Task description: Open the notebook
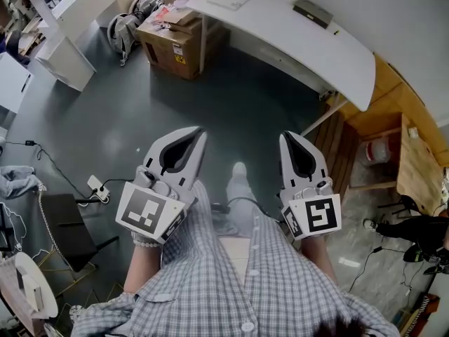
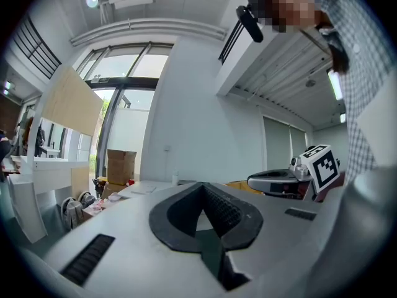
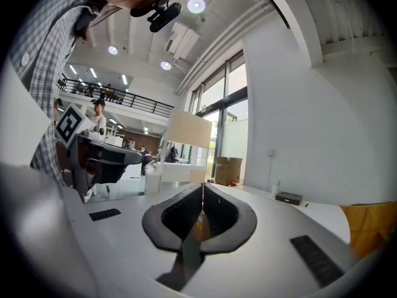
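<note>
No notebook is clearly recognisable. A white curved table [image 1: 302, 44] stands ahead, with a dark flat thing [image 1: 312, 11] and a sheet of paper [image 1: 231, 1] on it; the dark thing [image 3: 289, 197] also shows in the right gripper view. My left gripper [image 1: 200, 133] and right gripper [image 1: 287, 137] are held level at waist height over the grey floor, well short of the table. Both have their jaws closed tip to tip with nothing between them, as seen in the left gripper [image 2: 201, 185] view and the right gripper [image 3: 203, 185] view.
A cardboard box [image 1: 179, 44] and a backpack [image 1: 130, 27] sit on the floor beside the table's left end. A power strip [image 1: 98, 188] with cables and a dark chair [image 1: 70, 230] are at the left. Wooden furniture [image 1: 414, 146] stands at the right.
</note>
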